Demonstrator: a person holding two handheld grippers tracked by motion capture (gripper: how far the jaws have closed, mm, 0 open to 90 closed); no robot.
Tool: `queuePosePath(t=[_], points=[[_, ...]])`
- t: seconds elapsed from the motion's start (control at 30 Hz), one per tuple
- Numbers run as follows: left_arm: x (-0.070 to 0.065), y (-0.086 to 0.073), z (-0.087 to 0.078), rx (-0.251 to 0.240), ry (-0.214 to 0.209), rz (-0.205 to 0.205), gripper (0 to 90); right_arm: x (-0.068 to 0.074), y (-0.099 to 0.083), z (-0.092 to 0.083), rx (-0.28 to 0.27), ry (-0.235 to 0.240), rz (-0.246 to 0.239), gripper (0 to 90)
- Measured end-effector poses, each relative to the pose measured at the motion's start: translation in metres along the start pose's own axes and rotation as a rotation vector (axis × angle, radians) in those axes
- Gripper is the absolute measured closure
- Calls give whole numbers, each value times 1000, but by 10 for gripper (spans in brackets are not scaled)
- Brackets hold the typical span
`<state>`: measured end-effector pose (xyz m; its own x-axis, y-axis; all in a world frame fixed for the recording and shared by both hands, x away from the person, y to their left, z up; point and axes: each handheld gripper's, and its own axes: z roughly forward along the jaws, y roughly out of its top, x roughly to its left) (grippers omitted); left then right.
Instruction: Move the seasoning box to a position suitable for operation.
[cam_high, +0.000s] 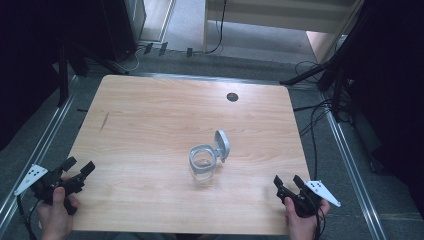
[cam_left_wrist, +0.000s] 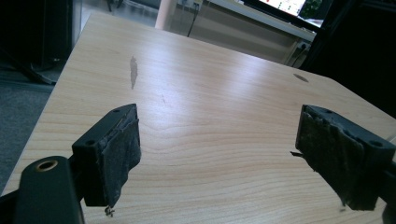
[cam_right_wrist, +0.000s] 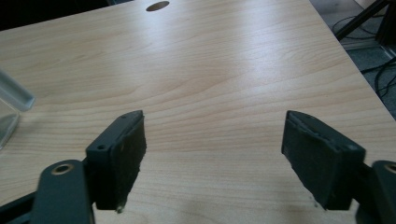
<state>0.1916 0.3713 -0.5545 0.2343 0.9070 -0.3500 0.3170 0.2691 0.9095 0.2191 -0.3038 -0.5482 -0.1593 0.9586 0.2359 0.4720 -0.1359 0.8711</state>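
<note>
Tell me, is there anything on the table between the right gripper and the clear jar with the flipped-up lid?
Nothing. In the high view, only bare wood of the table lies between the right gripper and the jar.

Jar (cam_right_wrist: 8, 108): cut off by the left edge of the right gripper view, just a clear corner visible.
Jar contents (cam_high: 202, 162): too small to tell.
Forearms: cut off at bottom edge, high view.
</note>
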Motion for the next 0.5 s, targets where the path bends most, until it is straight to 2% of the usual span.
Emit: queuePosePath(t=[0.03, 0.07, 0.2, 0.23, 0.27, 0.3, 0.37, 0.43, 0.47, 0.5], points=[[0, 0, 0, 0, 0, 0, 143, 0, 0, 0, 0, 0, 0, 244], [0, 0, 1, 2, 3, -2, 143, 2, 0, 0, -1, -9, -11, 291], [0, 1, 4, 14, 12, -2, 145, 5, 1, 4, 29, -35, -39, 359], [-1, 1, 4, 15, 17, 3, 149, 5, 2, 5, 28, -42, -43, 406], [-1, 1, 4, 15, 17, 3, 150, 5, 2, 5, 28, -42, -43, 406], [-3, 0, 4, 19, 18, 18, 153, 6, 1, 4, 19, -45, -40, 523], [-3, 0, 5, 22, 18, 27, 164, 5, 1, 4, 14, -42, -40, 556], [-5, 0, 5, 31, 33, 35, 203, 5, 1, 3, 14, -52, -32, 624], [-9, -1, 5, 33, 53, 62, 278, 6, 1, 2, 12, -64, -47, 688], [-9, -1, 5, 33, 53, 62, 330, 6, 1, 2, 12, -64, -47, 688]])
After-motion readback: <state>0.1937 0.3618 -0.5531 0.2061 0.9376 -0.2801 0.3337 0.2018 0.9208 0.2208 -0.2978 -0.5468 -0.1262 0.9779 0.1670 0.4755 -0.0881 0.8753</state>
